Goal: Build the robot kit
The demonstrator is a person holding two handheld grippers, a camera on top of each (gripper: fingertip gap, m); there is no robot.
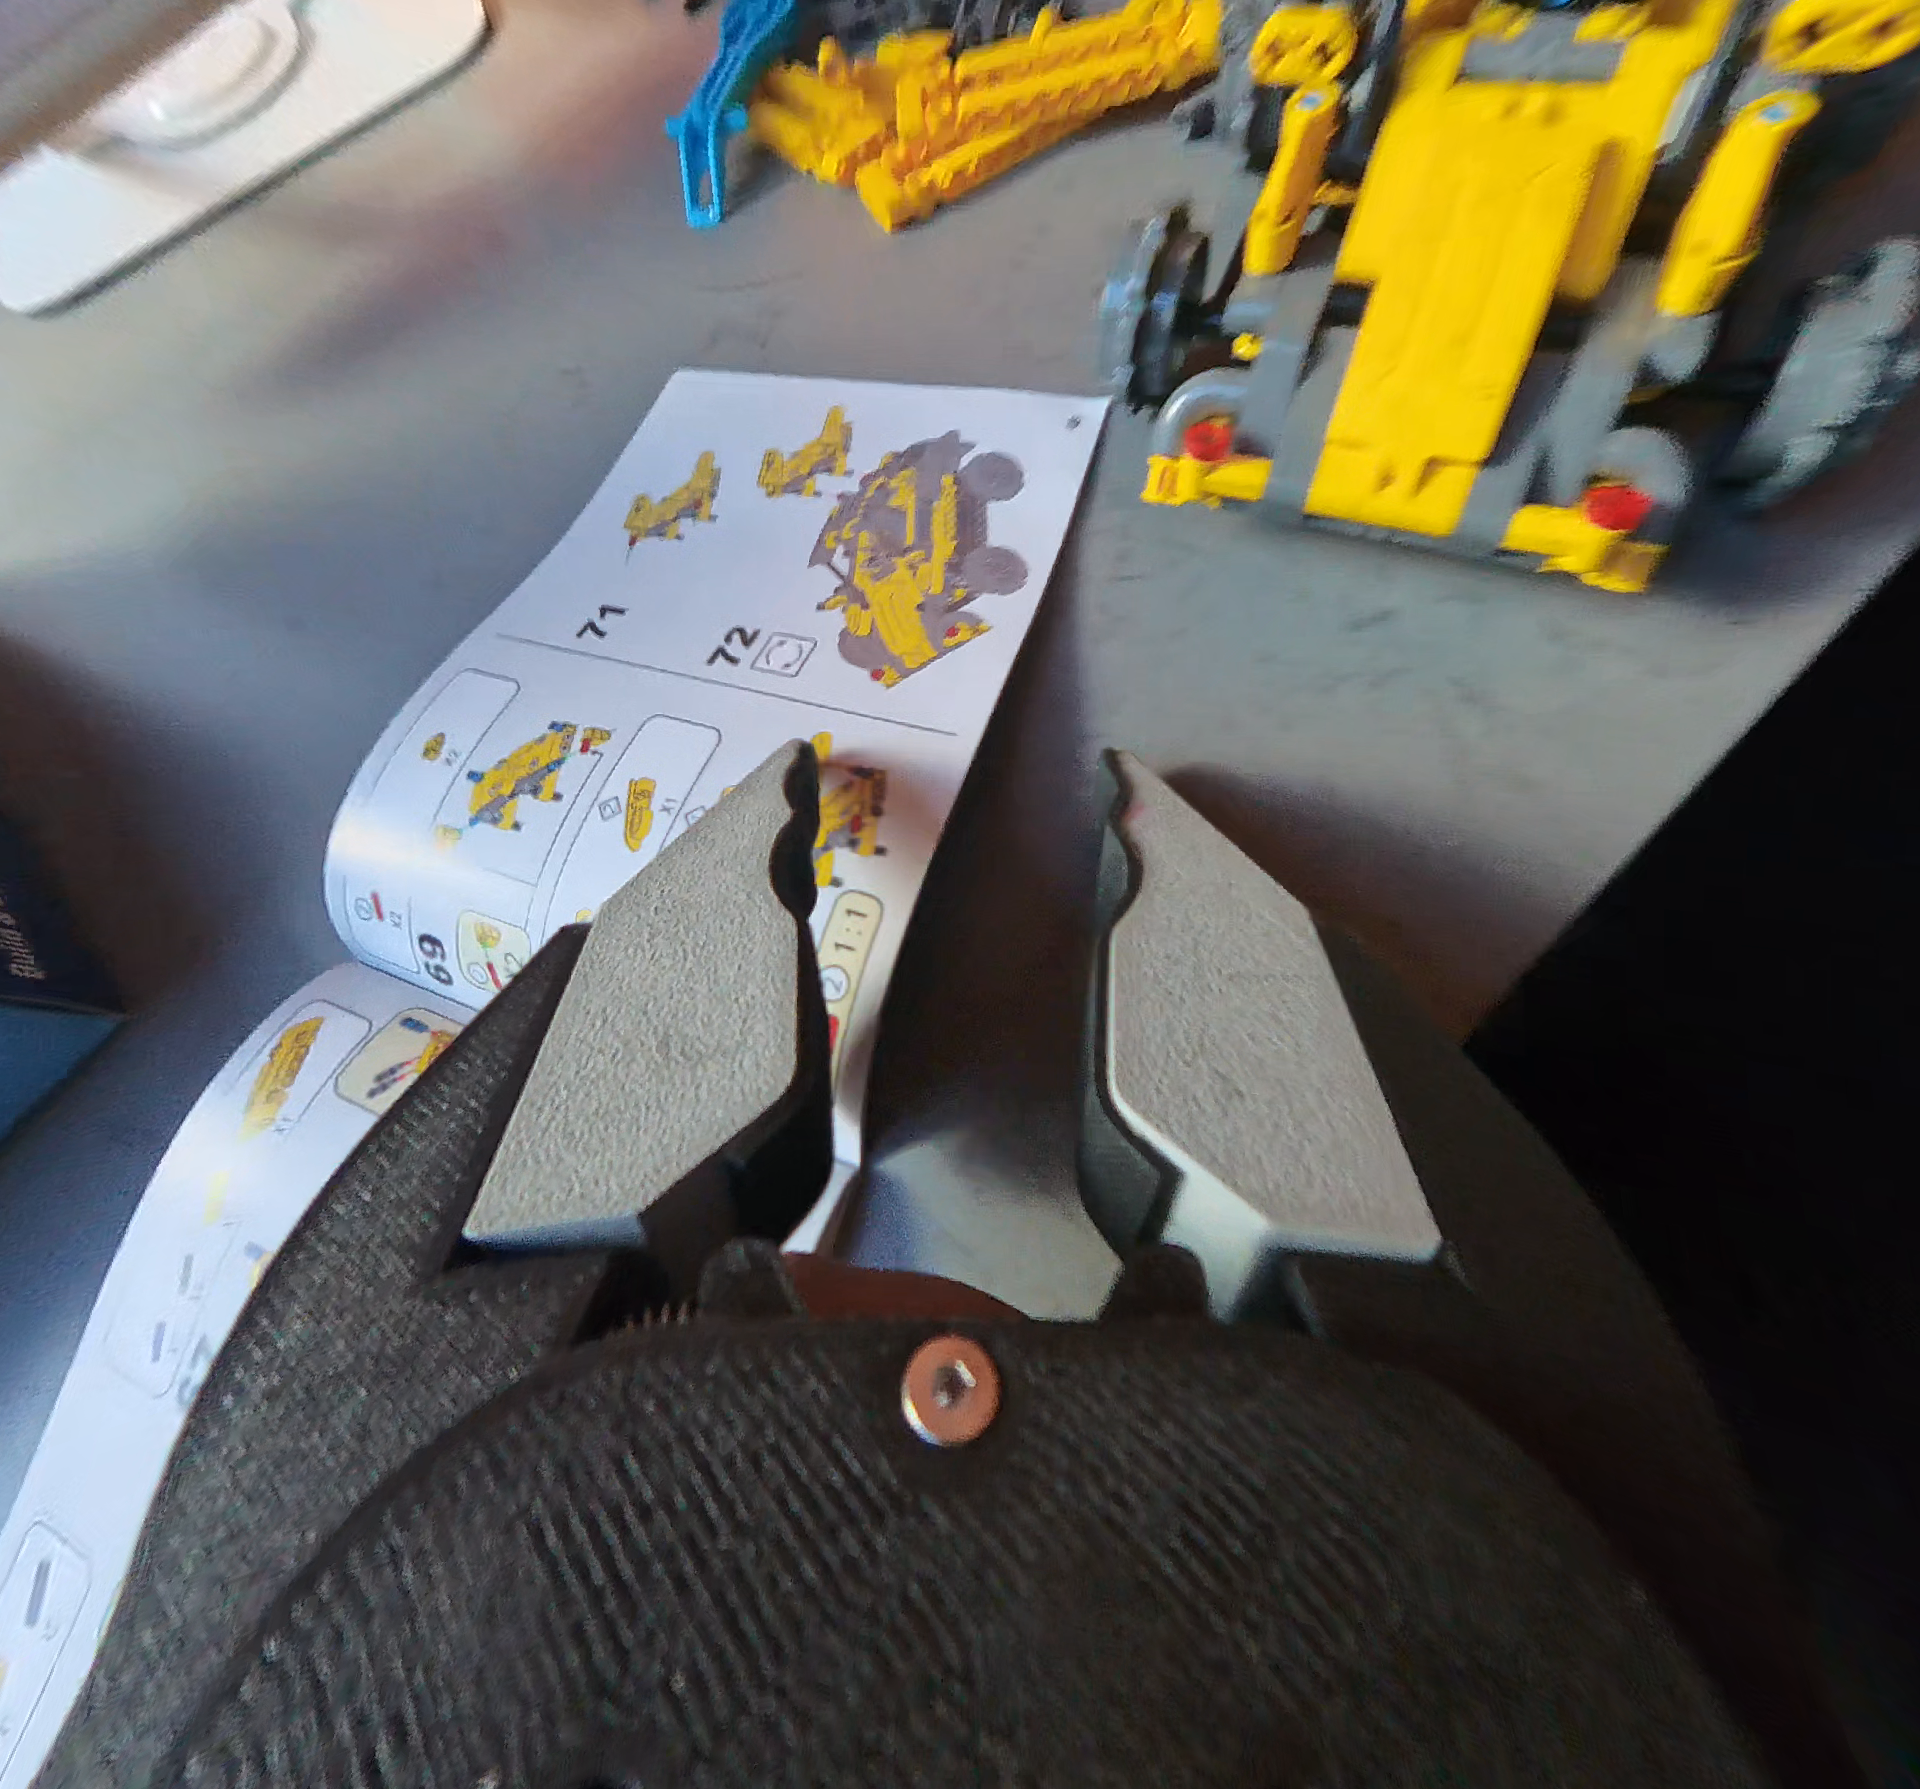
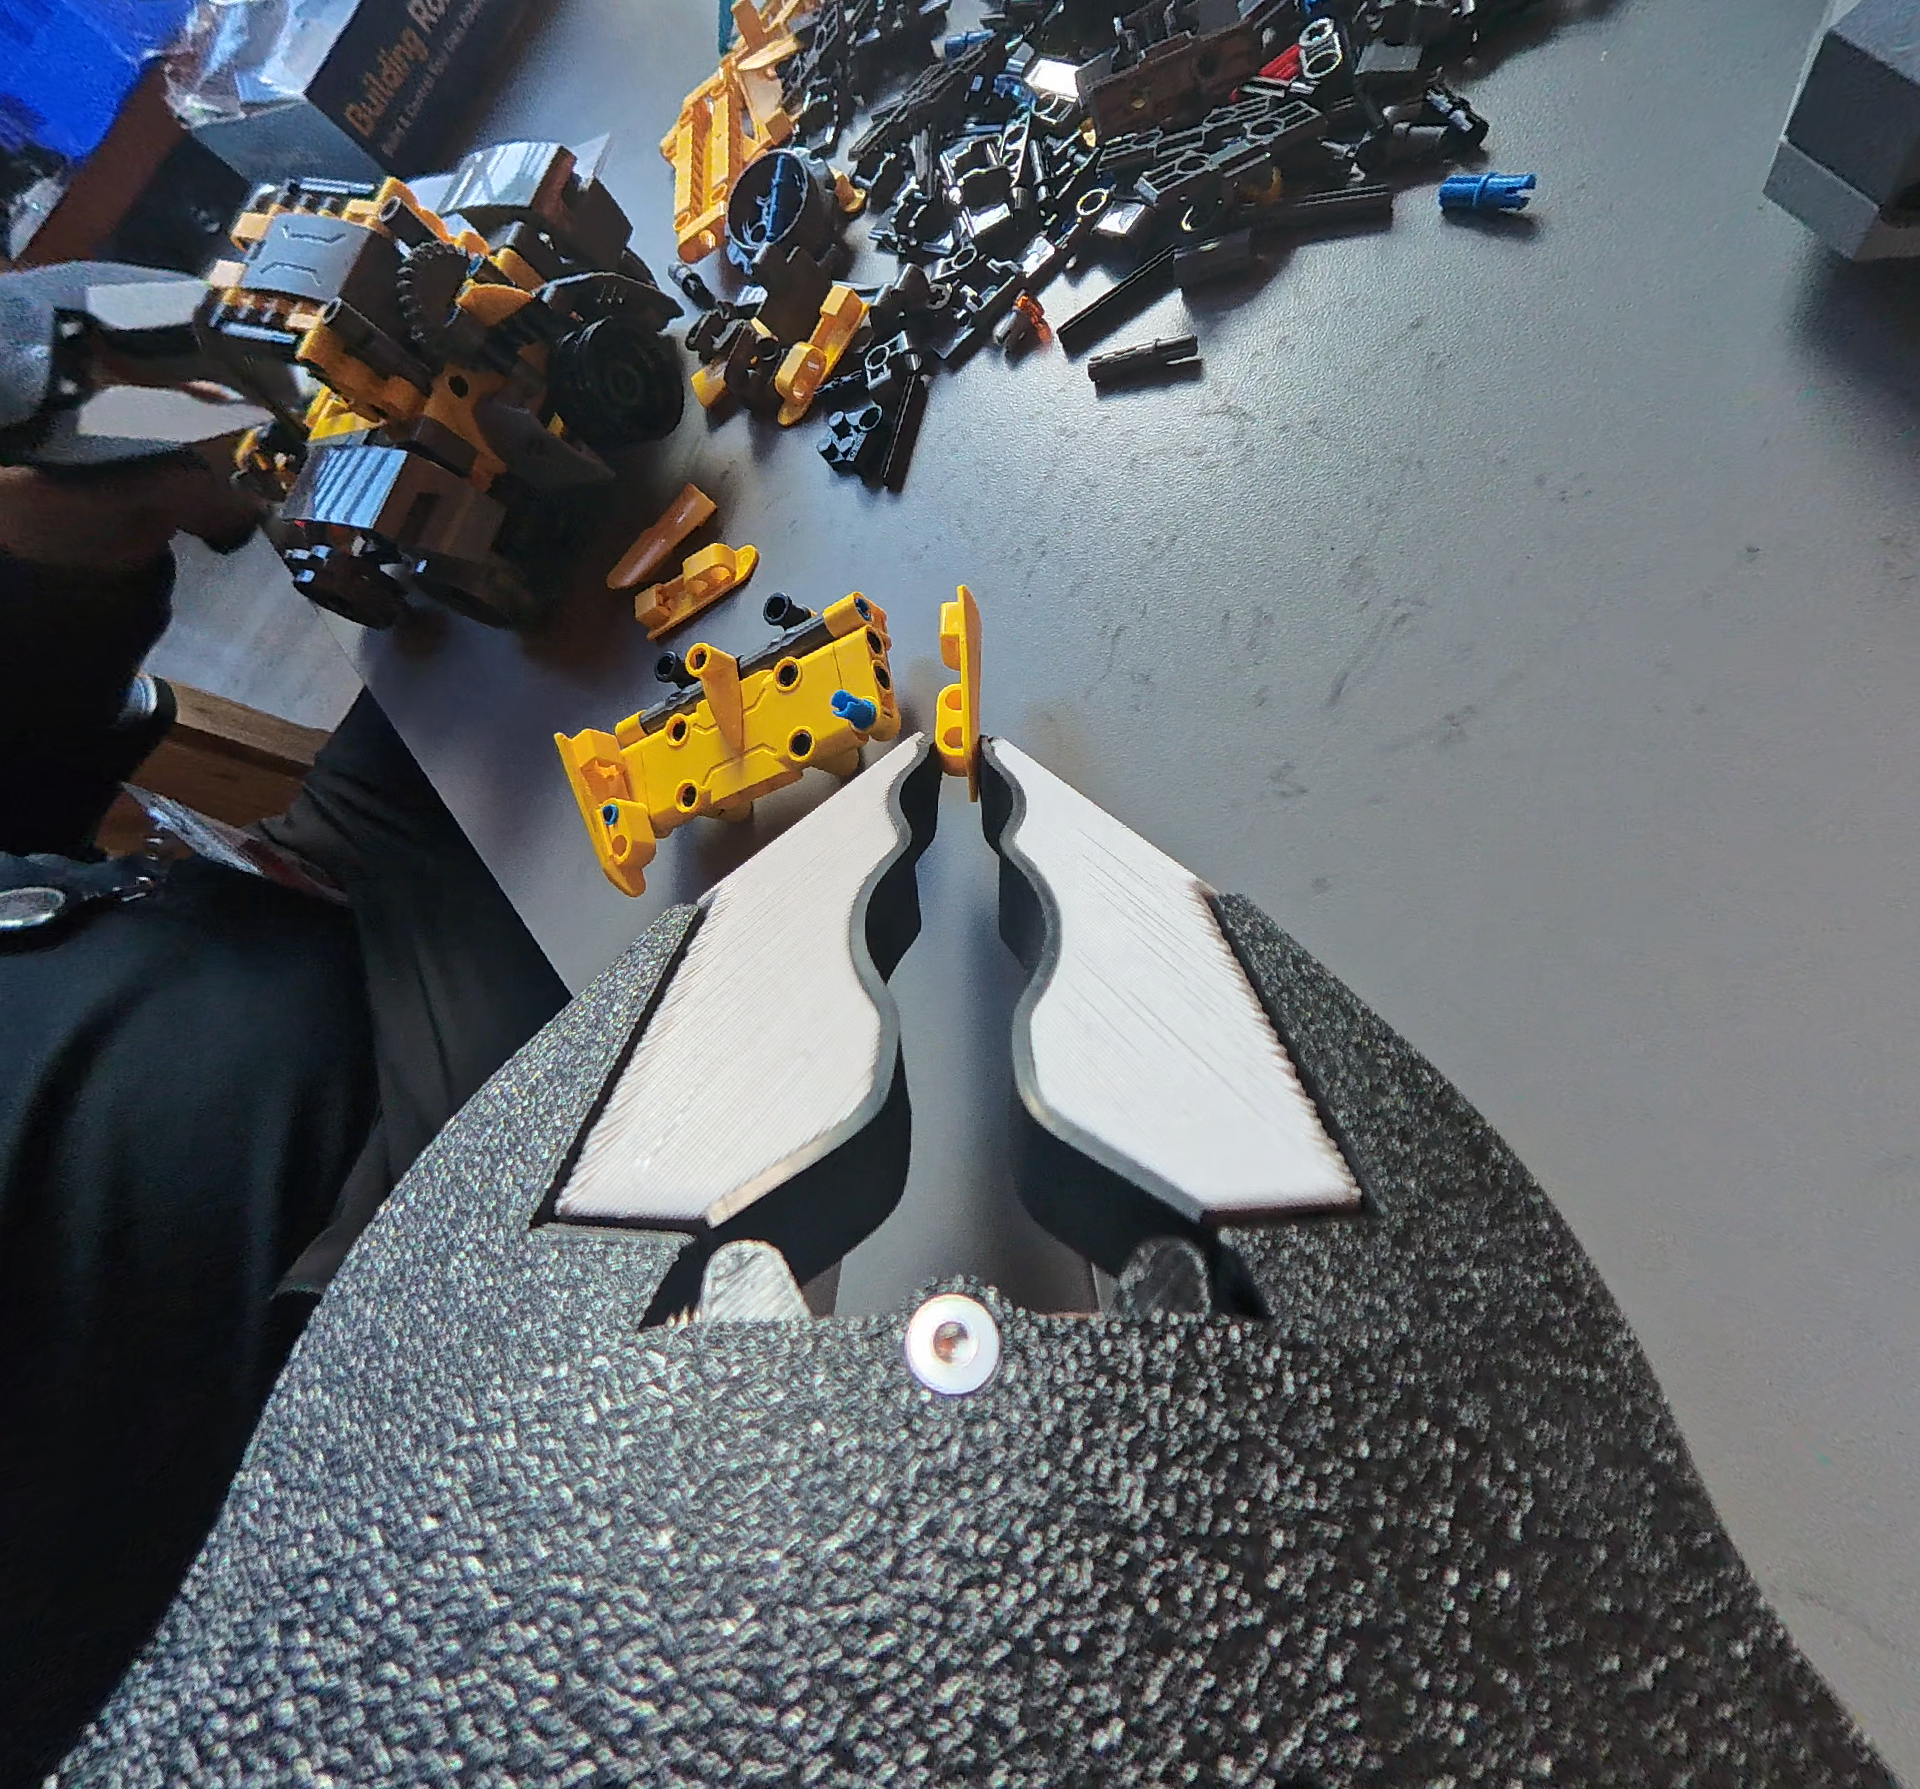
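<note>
1. Right wrist view shows the right gripper (image 2: 954,752) with its fingers nearly closed on a small yellow panel piece (image 2: 961,674), pinched by its lower end only and standing upright above the dark grey table (image 2: 1455,700).
2. Because the hold is on one thin edge, the panel could, in my judgement, pivot or spring out of the tips if it is pushed sideways against anything.
3. Just beside it on the left lies a yellow block assembly (image 2: 748,716) with blue and black pins sticking out; it rests loose on the table and would likely slide if pressed.
4. That assembly sits near the table's edge, so a shove toward the left might carry it off.
5. Farther back, a curved yellow piece (image 2: 694,578) and a heap of loose black parts (image 2: 1122,108) lie well apart from the panel; a dropped piece could get lost among them.
6. The left gripper (image 1: 951,768) hangs wide open and holds nothing, above the right edge of an open instruction booklet (image 1: 748,617).
7. Its left finger overlaps the page in the picture; whether it touches, I cannot tell. A low sweep could crease or drag the curling paper.
8. The partly built yellow vehicle (image 1: 1455,305) stands ahead to the right, close to the table's near edge, and might roll if bumped.
</note>
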